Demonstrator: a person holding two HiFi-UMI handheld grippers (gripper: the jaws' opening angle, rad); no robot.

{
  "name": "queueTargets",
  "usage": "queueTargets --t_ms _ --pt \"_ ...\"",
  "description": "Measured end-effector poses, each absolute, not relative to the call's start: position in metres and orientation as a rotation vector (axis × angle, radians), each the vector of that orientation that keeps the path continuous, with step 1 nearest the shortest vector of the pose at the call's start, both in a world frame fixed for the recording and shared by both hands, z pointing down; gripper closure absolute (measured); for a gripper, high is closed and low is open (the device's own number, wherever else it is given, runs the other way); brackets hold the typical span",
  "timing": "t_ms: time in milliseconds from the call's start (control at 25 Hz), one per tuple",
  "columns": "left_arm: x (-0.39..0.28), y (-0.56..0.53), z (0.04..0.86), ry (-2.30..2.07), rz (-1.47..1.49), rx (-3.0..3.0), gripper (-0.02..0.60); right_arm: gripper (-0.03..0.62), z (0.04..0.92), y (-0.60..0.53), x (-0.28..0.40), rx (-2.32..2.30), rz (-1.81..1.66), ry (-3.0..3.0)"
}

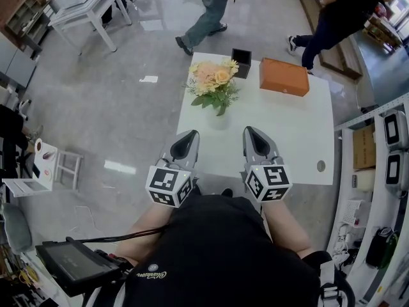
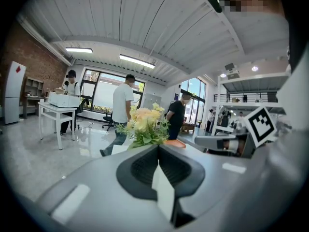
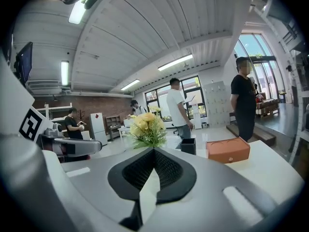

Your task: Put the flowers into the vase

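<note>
One white table (image 1: 291,136) on a glossy grey floor (image 1: 115,107). Flowers (image 1: 214,78), peach and yellow with green leaves, stood in a pale vase (image 1: 219,120) near the table's far left corner. Black box (image 1: 241,62) at the far edge; orange box (image 1: 284,76) beside it, toward the far right corner. Left gripper (image 1: 190,133) and right gripper (image 1: 250,132) hung side by side over the near edge, jaws closed together, holding nothing. Two people (image 1: 208,11) walked beyond the far edge; a white desk (image 1: 86,8) stood further off.
</note>
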State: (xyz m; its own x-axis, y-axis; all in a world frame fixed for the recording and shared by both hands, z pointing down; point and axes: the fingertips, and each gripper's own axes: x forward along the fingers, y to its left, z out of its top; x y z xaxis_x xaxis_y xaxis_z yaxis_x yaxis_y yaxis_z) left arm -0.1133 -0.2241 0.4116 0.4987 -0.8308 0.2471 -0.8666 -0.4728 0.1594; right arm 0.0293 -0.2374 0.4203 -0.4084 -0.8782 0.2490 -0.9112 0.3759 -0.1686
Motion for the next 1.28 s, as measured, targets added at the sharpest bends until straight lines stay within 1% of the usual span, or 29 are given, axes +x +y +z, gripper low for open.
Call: queueTargets --t_ms 1280 --pt "-0.116 -0.226 0.4152 -1.44 0.189 2.475 0.575 0.595 0.428 -0.2374 0.0241 1.627 0.439 -2.484"
